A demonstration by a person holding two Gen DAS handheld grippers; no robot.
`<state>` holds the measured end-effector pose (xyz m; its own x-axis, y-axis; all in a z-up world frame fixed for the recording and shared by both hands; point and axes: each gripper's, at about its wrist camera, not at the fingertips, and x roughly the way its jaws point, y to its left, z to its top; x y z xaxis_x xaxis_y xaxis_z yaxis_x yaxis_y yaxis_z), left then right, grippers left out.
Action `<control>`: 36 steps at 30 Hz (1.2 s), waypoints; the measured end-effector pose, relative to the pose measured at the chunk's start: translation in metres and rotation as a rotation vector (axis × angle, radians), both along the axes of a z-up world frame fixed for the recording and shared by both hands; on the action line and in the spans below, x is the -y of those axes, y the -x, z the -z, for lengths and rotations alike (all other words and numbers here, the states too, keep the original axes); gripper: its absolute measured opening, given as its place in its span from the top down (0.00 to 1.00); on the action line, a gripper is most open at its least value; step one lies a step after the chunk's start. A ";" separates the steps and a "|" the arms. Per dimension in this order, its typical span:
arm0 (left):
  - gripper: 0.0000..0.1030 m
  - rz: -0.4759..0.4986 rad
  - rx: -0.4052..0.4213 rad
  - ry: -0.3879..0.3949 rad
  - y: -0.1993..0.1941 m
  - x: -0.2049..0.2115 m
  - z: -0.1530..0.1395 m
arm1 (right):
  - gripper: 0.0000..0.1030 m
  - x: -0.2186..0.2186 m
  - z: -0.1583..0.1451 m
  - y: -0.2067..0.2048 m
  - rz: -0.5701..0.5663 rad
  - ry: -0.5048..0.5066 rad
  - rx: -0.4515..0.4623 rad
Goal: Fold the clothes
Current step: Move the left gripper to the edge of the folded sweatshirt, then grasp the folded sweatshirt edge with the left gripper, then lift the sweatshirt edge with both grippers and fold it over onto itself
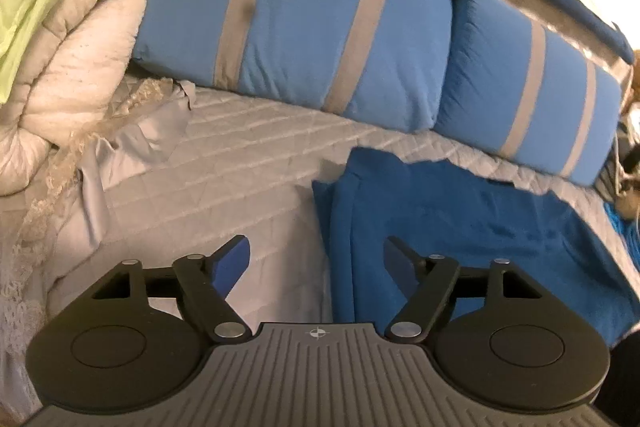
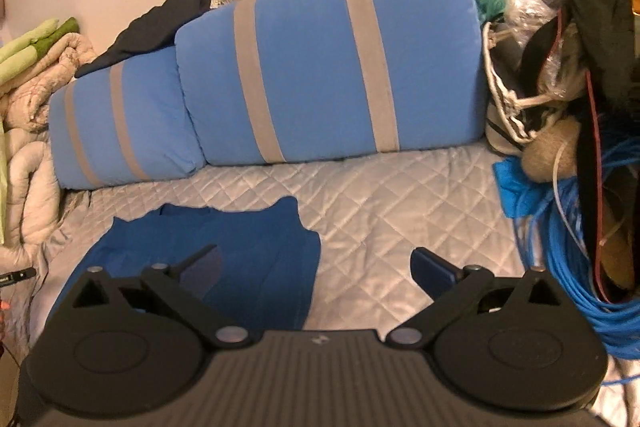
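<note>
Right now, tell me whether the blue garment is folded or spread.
Folded: the blue garment lies on the quilted bedcover with layered lengthwise folds along its edge.

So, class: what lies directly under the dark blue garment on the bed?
The blue garment lies flat on the grey quilted bedspread, which shows all round it. Anything between garment and quilt is covered.

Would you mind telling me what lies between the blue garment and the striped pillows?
Only a bare strip of the quilted bedspread separates the blue garment from the striped pillows, clearest in the right wrist view.
</note>
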<state>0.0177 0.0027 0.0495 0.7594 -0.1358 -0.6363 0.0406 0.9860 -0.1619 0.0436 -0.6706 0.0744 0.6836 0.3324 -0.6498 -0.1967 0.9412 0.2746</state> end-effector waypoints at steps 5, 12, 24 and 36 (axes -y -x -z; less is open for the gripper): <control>0.28 -0.014 -0.078 0.153 0.007 -0.012 0.028 | 0.00 0.013 0.046 0.012 0.012 -0.048 -0.104; 0.28 -0.052 -0.207 0.390 0.014 -0.032 0.068 | 0.00 0.019 0.131 0.023 0.040 -0.274 -0.260; 0.30 -0.093 -0.301 0.776 0.020 -0.043 0.104 | 0.07 -0.008 0.201 0.026 0.030 -0.610 -0.384; 0.79 -0.098 -0.311 0.737 0.030 -0.037 0.100 | 0.77 -0.030 0.218 0.019 0.098 -0.727 -0.399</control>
<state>-0.0127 0.0400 -0.0503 0.5925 -0.5451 -0.5931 -0.1941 0.6180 -0.7619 0.0248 -0.6410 -0.1438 0.4950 0.7136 -0.4957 0.1174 0.5104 0.8519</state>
